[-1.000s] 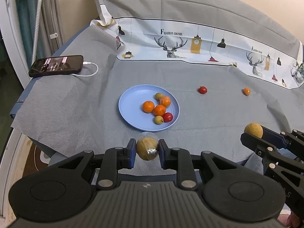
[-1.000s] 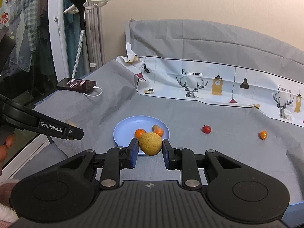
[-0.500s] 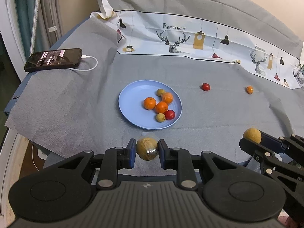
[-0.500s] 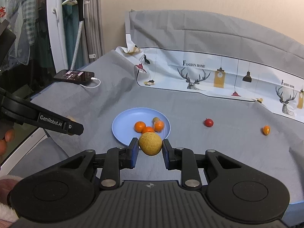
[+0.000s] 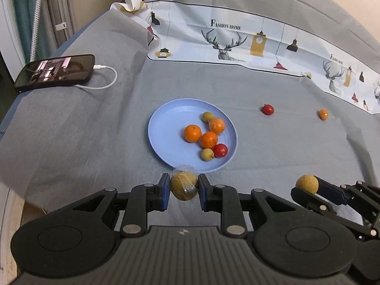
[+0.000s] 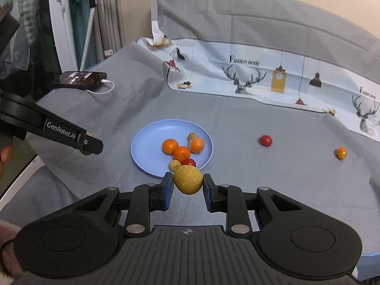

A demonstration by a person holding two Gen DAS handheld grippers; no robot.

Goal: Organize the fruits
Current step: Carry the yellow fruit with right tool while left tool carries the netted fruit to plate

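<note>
My left gripper [image 5: 183,187] is shut on a plastic-wrapped yellow-brown fruit [image 5: 182,185], held just short of the near rim of the blue plate [image 5: 166,128]. My right gripper [image 6: 187,185] is shut on a bare yellow round fruit [image 6: 188,179], also near the plate's [image 6: 147,142] front edge; the left wrist view shows it at the lower right [image 5: 306,184]. The plate holds three oranges [image 5: 192,133], two small yellow-green fruits and a red one [image 5: 220,150]. A loose red fruit [image 5: 268,109] and a small orange fruit [image 5: 323,114] lie on the grey cloth to the right.
A phone [image 5: 55,71] on a white charging cable [image 5: 106,80] lies at the far left. A printed white sheet [image 5: 237,45] runs along the back, where the grey cloth rises up. The table's near edge drops off at the lower left. A person's fingers [image 6: 6,154] show at the left.
Both grippers have moved forward and lower toward the plate, each still holding its fruit. The plate and the loose fruits stay where they were.
</note>
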